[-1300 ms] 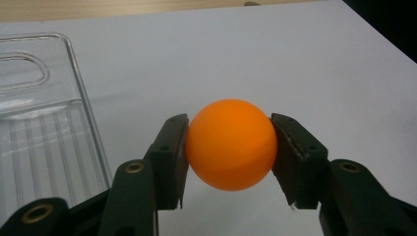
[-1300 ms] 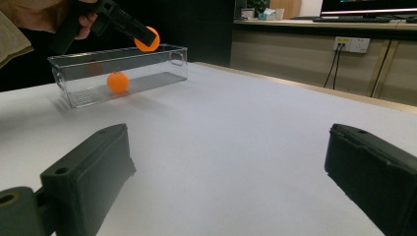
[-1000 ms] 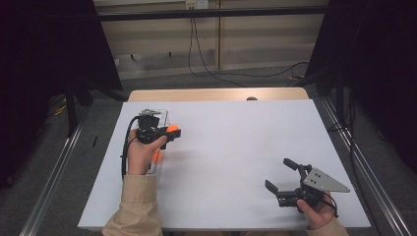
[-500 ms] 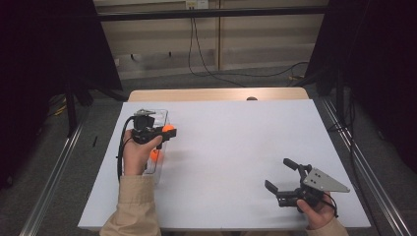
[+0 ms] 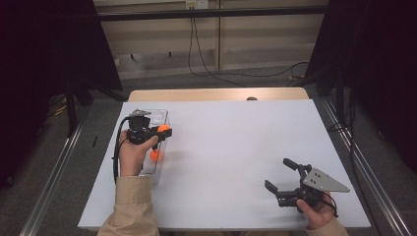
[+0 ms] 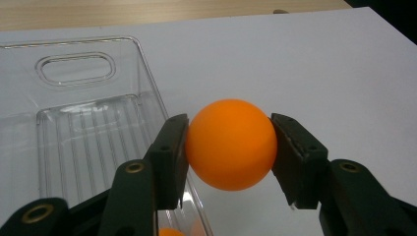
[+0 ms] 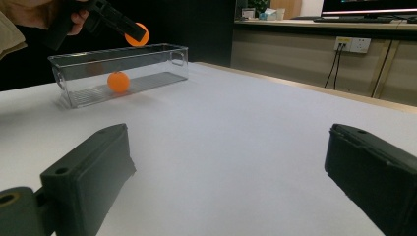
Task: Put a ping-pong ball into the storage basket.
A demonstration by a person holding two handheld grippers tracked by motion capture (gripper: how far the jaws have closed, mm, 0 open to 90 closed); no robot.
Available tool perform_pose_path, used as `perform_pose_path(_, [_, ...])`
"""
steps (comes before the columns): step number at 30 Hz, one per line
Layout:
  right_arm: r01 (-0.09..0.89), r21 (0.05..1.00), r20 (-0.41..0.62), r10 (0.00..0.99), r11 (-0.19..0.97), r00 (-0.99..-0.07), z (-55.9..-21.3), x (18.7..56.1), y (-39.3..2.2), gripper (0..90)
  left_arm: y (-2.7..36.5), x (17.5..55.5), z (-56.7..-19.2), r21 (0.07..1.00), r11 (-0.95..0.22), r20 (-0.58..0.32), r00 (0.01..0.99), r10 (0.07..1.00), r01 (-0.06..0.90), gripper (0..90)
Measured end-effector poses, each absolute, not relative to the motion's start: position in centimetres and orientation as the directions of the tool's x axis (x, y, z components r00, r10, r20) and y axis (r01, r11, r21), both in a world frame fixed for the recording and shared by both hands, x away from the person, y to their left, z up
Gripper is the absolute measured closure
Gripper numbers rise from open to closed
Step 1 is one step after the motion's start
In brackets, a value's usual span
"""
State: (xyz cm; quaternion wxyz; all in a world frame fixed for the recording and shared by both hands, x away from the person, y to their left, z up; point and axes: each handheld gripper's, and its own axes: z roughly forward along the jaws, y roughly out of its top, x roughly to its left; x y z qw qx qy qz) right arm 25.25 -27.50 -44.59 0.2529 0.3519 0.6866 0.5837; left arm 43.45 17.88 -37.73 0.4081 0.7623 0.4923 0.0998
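Note:
My left gripper (image 5: 163, 129) is shut on an orange ball (image 6: 230, 143), with one black pad pressed on each side of it. It holds the ball just above the right-hand rim of a clear plastic bin (image 5: 164, 114) at the left of the white table. A second orange ball (image 5: 155, 155) lies on the bin's floor, seen through the wall in the right gripper view (image 7: 118, 81). There the held ball (image 7: 136, 34) hangs over the bin (image 7: 162, 61). My right gripper (image 5: 278, 173) rests near the table's front right, open with nothing between its jaws (image 7: 231, 162).
The white table sheet (image 5: 236, 147) spreads wide between the two hands. A wooden strip (image 5: 216, 94) runs along its far edge. Metal rails (image 5: 59, 162) flank the table, and cables trail over the floor behind it.
My left gripper has shifted slightly to the left with the ball, closer over the bin's rim. The right gripper has kept still.

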Motion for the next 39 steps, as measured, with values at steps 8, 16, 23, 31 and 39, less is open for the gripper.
perform_pose_path(8, [0.186, 0.980, 0.060, 0.778, 0.074, -0.625, -44.6, 25.3, -27.5, 3.1, 18.4, 43.3, -37.8, 0.725, -0.167, -0.247, 0.479, 0.842, 0.668, 50.8])
perform_pose_path(16, [0.186, 0.980, 0.060, 0.778, 0.074, -0.626, -44.6, 25.3, -27.4, 3.1, 19.1, 43.2, -37.7, 0.728, -0.164, -0.237, 0.468, 0.851, 0.666, 50.9])
perform_pose_path(23, [0.185, 0.980, 0.059, 0.777, 0.075, -0.626, -44.6, 25.3, -27.4, 3.1, 19.6, 43.1, -37.7, 0.731, -0.159, -0.226, 0.455, 0.861, 0.664, 50.9])
perform_pose_path(31, [0.187, 0.980, 0.060, 0.777, 0.075, -0.626, -44.6, 25.4, -27.4, 3.1, 20.2, 43.1, -37.9, 0.731, -0.157, -0.211, 0.439, 0.873, 0.664, 50.8])
perform_pose_path(39, [0.186, 0.979, 0.057, 0.777, 0.078, -0.627, -44.6, 25.4, -27.4, 3.1, 20.9, 42.9, -37.8, 0.736, -0.152, -0.192, 0.418, 0.888, 0.659, 50.8])
